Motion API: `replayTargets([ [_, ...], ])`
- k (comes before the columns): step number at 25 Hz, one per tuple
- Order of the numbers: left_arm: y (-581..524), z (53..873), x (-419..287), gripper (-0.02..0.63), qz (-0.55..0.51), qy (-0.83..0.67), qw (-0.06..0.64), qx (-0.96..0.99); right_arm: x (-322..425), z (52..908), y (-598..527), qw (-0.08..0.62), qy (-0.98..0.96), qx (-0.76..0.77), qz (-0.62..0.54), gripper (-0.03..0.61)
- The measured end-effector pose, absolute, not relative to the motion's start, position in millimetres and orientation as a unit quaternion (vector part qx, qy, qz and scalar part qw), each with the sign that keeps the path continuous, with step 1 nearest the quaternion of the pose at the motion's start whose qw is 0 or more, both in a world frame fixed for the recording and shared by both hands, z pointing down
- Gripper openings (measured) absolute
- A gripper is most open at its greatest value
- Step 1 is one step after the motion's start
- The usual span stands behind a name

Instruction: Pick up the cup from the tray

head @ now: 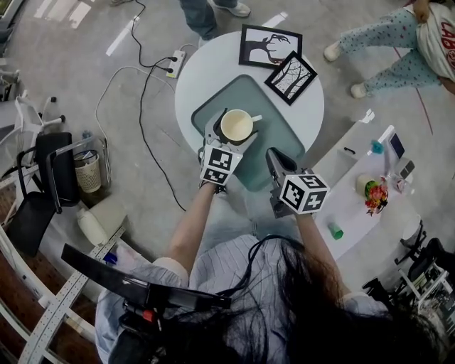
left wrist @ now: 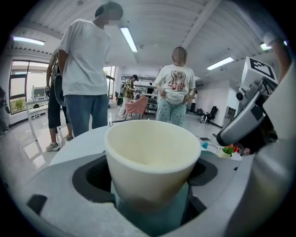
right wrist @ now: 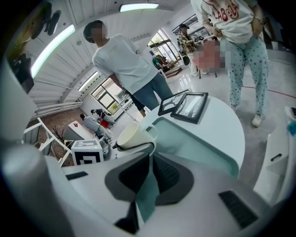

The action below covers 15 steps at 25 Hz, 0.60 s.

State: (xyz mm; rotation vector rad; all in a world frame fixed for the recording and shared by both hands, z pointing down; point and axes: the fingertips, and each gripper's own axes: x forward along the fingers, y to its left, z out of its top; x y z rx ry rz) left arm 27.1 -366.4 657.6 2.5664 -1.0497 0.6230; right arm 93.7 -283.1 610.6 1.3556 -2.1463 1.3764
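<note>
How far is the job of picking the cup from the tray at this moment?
Done: the left gripper grips the cup. In hand: the lift; whether the cup is clear of the tray cannot be told. Left: raising it away. The right gripper is shut, empty.

One cup [head: 236, 126], one tray [head: 284, 135], two framed pictures [head: 270, 45] [head: 291, 77], bystanders [head: 387, 39] [head: 202, 14] two, possibly more.

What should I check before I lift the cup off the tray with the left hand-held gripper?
1. Cup sits between the jaws of the left hand-held gripper, both sides touching: ok.
2. Cup looks empty inside: ok.
3. Right hand-held gripper is apart from the cup, nothing between its jaws: ok.
4. Picture frames lie off the tray, away from the cup: ok.
5. Cup base already off the tray: cannot tell.
</note>
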Motion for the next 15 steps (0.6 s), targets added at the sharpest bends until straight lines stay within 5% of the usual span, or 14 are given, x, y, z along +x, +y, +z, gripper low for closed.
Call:
replayTargets([
  [15,-344.7,543.6,-29.4,0.462,0.164,-0.393,0.118,0.897,64.6,579.8,-268.0,0.127,-0.770,0.461,0.423,0.041],
])
